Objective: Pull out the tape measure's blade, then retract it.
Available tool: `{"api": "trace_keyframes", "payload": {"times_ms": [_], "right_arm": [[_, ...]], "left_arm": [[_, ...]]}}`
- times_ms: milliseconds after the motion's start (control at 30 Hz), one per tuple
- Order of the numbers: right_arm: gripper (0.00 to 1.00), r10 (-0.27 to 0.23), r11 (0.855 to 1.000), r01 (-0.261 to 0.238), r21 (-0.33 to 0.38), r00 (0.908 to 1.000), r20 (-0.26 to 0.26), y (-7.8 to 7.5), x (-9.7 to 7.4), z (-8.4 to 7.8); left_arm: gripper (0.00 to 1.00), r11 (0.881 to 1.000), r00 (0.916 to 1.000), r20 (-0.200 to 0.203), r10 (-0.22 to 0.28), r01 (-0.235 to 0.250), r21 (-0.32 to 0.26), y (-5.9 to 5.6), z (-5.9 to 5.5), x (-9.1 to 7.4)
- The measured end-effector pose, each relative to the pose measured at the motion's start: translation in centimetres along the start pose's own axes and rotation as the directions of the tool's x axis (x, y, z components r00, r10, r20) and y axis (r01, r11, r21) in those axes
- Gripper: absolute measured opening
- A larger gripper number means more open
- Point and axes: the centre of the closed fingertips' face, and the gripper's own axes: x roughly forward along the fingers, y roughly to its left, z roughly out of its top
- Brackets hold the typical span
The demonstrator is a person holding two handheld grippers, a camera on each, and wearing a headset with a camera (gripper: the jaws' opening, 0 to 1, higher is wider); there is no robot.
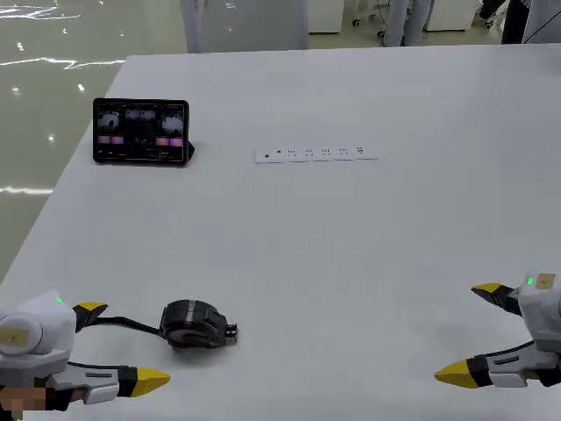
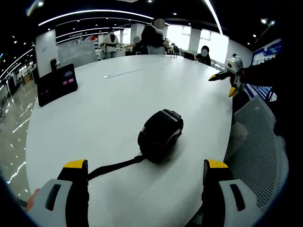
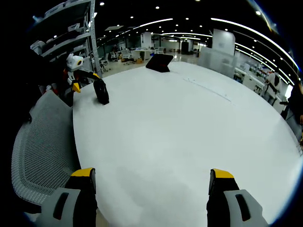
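The left claw (image 1: 123, 344) sits released at the near left of the white tabletop (image 1: 351, 254). Just ahead of it lies the black tape measure (image 1: 197, 324), its strap (image 1: 127, 323) trailing between the jaws. Well apart on the right, the right claw (image 1: 472, 331) is spread wide, grasping nothing.

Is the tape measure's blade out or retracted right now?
Retracted: the tape measure lies on the table, and no blade stretches from its case in the head view or left gripper view.
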Motion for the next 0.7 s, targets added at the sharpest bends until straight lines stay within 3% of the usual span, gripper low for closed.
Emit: {"api": "trace_keyframes", "payload": {"times_ms": [200, 433, 700], "right_arm": [[0.99, -0.003, 1.000, 0.001, -0.027, 0.9992, -0.040, 0.1, -0.6, -1.6], [0.99, -0.001, 1.000, 0.001, -0.010, 0.9994, -0.035, 0.5, -1.4, -2.1], [0.99, -0.001, 1.000, 0.001, -0.002, 0.9987, -0.050, 0.2, -1.9, -3.0]], "left_arm": [[0.99, 1.000, 0.9999, -0.013, 0.008, -0.008, 0.000, 0.2, -0.2, -0.2], [0.99, 1.000, 0.9996, -0.009, 0.026, -0.026, 0.013, 0.8, -0.2, -0.4], [0.99, 1.000, 0.9993, -0.034, 0.013, -0.013, -0.003, 0.8, -0.8, -0.4]]}}
